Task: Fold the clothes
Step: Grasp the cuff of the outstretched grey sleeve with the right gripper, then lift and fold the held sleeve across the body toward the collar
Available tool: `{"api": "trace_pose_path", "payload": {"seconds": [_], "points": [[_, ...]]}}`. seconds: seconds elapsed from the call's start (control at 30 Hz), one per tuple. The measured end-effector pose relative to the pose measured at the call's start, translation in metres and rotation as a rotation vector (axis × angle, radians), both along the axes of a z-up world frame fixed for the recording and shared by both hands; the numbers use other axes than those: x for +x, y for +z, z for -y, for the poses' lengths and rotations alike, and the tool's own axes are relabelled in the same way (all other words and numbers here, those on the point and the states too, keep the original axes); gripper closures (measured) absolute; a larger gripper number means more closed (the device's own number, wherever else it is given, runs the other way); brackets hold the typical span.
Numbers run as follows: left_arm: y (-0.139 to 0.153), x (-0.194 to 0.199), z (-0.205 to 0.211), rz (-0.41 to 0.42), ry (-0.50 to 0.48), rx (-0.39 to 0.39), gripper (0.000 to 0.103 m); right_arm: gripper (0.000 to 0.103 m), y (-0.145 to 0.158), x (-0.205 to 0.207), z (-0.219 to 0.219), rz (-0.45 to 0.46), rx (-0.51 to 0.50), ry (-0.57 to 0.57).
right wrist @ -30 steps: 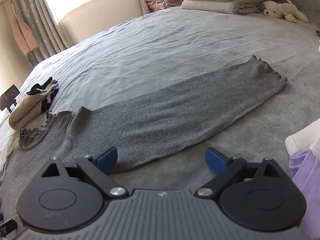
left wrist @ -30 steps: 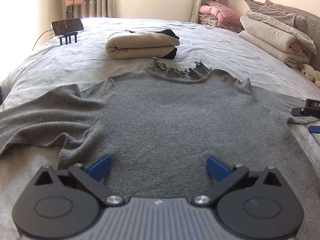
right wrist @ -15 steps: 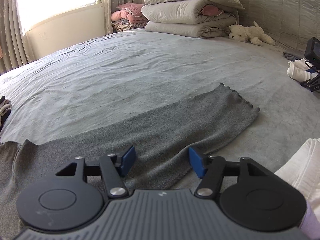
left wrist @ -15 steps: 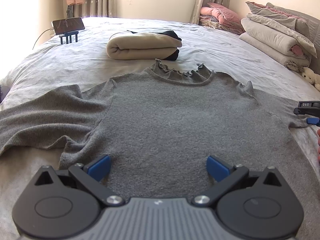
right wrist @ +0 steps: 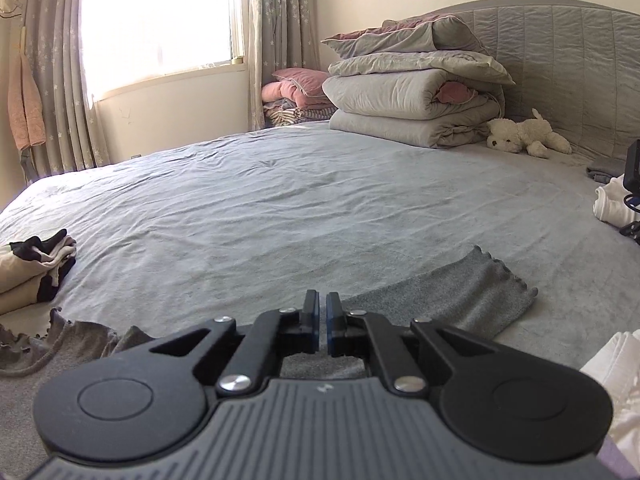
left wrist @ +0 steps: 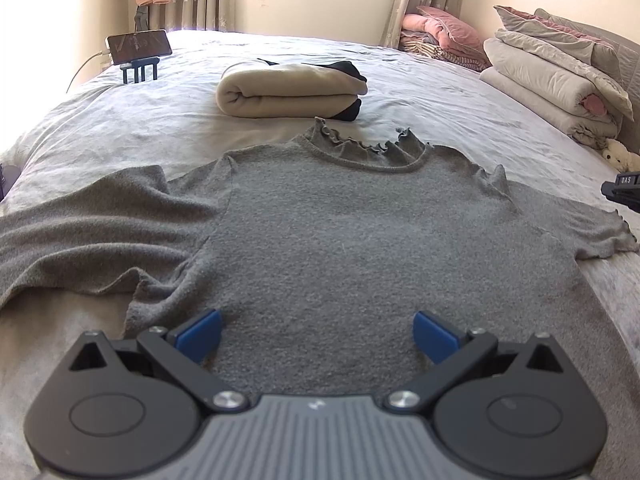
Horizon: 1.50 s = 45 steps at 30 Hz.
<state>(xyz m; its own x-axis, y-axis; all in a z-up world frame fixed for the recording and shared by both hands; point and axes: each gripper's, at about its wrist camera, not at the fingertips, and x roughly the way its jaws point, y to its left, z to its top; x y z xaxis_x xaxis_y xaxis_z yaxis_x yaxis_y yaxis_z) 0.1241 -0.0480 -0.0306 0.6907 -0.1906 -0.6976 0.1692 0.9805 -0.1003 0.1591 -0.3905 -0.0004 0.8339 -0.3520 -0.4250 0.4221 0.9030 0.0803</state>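
A grey knit sweater [left wrist: 340, 232] with a ruffled collar lies flat on the bed, front up, sleeves spread to both sides. My left gripper [left wrist: 316, 334] is open, hovering over the sweater's lower hem. My right gripper [right wrist: 320, 320] has its blue pads nearly together above the right sleeve [right wrist: 452, 300]; whether fabric is pinched between them cannot be told. The sleeve's ruffled cuff [right wrist: 512, 284] lies flat beyond it. The right gripper's tip shows at the right edge of the left wrist view [left wrist: 624, 194].
A folded beige and black garment [left wrist: 292, 90] lies beyond the collar. A phone on a stand [left wrist: 138, 50] is at the far left. Stacked quilts [right wrist: 412, 112] and a white plush toy [right wrist: 524, 138] sit by the headboard. White folded clothes [right wrist: 616, 364] lie at right.
My right gripper has closed from wide open to nearly shut and swung right along the sleeve, lowering onto it. My left gripper stayed open, hardly moving.
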Motion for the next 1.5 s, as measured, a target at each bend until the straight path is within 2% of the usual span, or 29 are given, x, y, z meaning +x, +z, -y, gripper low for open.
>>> {"api": "trace_pose_path", "payload": {"seconds": [0.1,0.17,0.2,0.27,0.3,0.33,0.47,0.6,0.7,0.77,0.8,0.87,0.9,0.93,1.2,1.37,1.5], "points": [[0.000,0.000,0.000,0.000,-0.003,0.005,0.001,0.100,0.011,0.000,-0.008,0.015,0.014,0.034],[0.000,-0.001,0.000,-0.001,-0.005,0.006,0.001,0.099,0.011,0.001,-0.007,-0.012,0.029,0.026],[0.000,-0.001,0.000,-0.002,-0.005,0.005,0.001,0.088,0.009,0.002,-0.006,-0.033,0.036,0.017],[0.000,-0.001,-0.001,-0.003,-0.003,0.002,0.001,0.073,0.006,0.003,-0.003,-0.076,0.049,-0.001],[0.000,-0.001,-0.001,-0.004,-0.002,0.002,0.001,0.049,0.004,0.004,-0.002,-0.097,0.055,-0.010],[0.000,-0.001,-0.001,-0.004,-0.001,0.002,0.001,0.034,0.002,0.004,0.000,-0.119,0.062,-0.019],[0.000,-0.001,0.001,-0.003,-0.004,0.012,0.001,0.032,-0.008,0.008,0.006,-0.212,0.088,-0.069],[-0.001,-0.002,0.002,0.001,-0.006,0.022,0.001,0.032,-0.033,0.018,0.020,-0.318,0.082,-0.170],[-0.002,-0.002,0.002,0.004,-0.009,0.030,0.001,0.031,-0.046,0.019,0.027,-0.298,0.058,-0.181],[-0.002,-0.002,0.003,0.005,-0.009,0.032,0.001,0.031,-0.050,0.020,0.029,-0.269,0.031,-0.171],[-0.002,-0.002,0.003,0.005,-0.008,0.032,0.001,0.039,-0.050,0.021,0.030,-0.256,0.031,-0.156],[-0.002,-0.002,0.003,0.005,-0.008,0.031,0.001,0.059,-0.049,0.021,0.030,-0.233,0.030,-0.132],[-0.002,-0.002,0.002,0.005,-0.008,0.030,0.001,0.078,-0.048,0.022,0.029,-0.221,0.030,-0.123],[-0.002,-0.002,0.002,0.004,-0.008,0.029,0.001,0.093,-0.047,0.021,0.028,-0.209,0.032,-0.120],[0.000,-0.001,0.001,-0.006,-0.004,0.016,0.001,0.095,-0.024,0.013,0.006,-0.109,0.005,-0.065],[0.002,-0.001,-0.002,-0.015,0.002,0.003,0.001,0.095,0.007,0.008,-0.028,-0.033,-0.064,0.040],[0.003,-0.001,-0.004,-0.021,0.006,-0.003,0.001,0.095,0.021,0.006,-0.061,-0.014,-0.100,0.156]]}}
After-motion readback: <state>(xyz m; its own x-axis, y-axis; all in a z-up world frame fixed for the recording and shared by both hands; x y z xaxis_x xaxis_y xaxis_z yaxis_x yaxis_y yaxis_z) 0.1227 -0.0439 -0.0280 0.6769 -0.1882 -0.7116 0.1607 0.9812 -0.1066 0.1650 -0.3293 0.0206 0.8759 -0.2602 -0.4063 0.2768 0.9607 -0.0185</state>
